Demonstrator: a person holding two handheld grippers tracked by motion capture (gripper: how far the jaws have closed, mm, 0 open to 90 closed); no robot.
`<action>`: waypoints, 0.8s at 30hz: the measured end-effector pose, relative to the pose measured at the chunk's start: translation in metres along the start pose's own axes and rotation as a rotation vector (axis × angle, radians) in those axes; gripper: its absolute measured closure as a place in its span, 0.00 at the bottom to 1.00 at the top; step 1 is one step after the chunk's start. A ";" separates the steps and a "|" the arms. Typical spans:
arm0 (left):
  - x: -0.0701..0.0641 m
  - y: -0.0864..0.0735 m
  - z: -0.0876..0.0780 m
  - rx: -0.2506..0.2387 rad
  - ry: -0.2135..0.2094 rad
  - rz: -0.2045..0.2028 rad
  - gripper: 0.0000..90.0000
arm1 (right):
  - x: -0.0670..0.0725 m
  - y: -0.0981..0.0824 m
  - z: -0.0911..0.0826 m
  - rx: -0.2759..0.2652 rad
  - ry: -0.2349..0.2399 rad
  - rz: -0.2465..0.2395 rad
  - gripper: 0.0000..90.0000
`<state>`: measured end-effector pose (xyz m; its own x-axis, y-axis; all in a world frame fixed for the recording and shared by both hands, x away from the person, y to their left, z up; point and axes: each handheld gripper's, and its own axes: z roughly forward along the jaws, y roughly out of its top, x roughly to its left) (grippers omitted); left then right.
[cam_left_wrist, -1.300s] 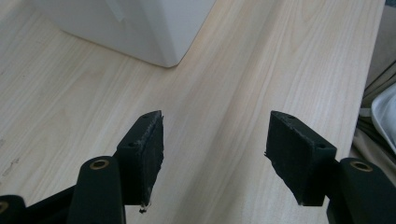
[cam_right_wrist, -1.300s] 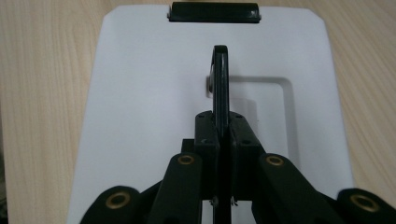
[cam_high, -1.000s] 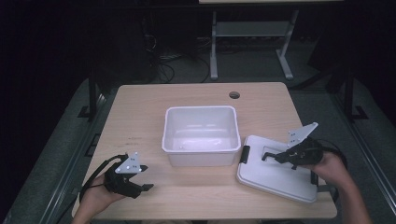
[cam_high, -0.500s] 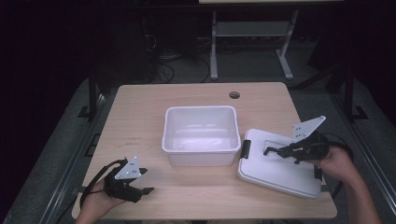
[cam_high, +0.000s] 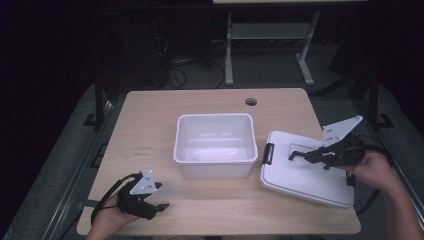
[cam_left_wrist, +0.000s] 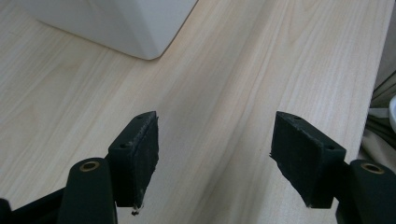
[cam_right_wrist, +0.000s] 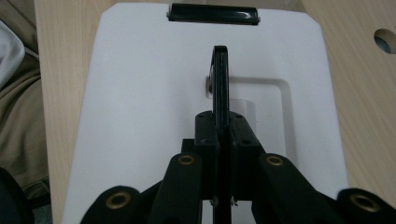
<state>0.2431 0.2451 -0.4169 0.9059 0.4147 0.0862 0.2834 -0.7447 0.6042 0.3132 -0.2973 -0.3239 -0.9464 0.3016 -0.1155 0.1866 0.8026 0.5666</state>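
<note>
Since the right gripper has its fingers clamped on the thin black handle of the white lid, which sits tilted on the bench right of the tub, the lid could swing or slip w/ such a narrow pinch. Left gripper hovers empty near the bench's front edge, fingers having just been opening, nothing btwn them. Pale wood bench w/ a cable hole; dark room, metal stand legs behind.

Bin sits mid-table, lid just right of it near the right edge. Left gripper is at the front-left corner; right gripper is over the lid, clamped on its handle.
</note>
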 end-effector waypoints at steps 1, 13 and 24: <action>0.000 -0.001 0.001 0.001 -0.001 -0.002 0.35 | 0.000 0.001 -0.002 -0.003 -0.001 0.000 0.93; 0.001 -0.004 0.006 0.008 -0.012 -0.009 0.35 | -0.007 0.019 -0.024 -0.013 -0.007 -0.014 0.93; 0.001 -0.005 0.004 0.006 -0.011 -0.007 0.35 | -0.011 0.046 -0.037 -0.017 0.008 -0.049 0.93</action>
<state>0.2440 0.2470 -0.4230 0.9071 0.4144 0.0732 0.2918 -0.7447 0.6003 0.3229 -0.2822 -0.2664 -0.9564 0.2578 -0.1374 0.1351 0.8074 0.5743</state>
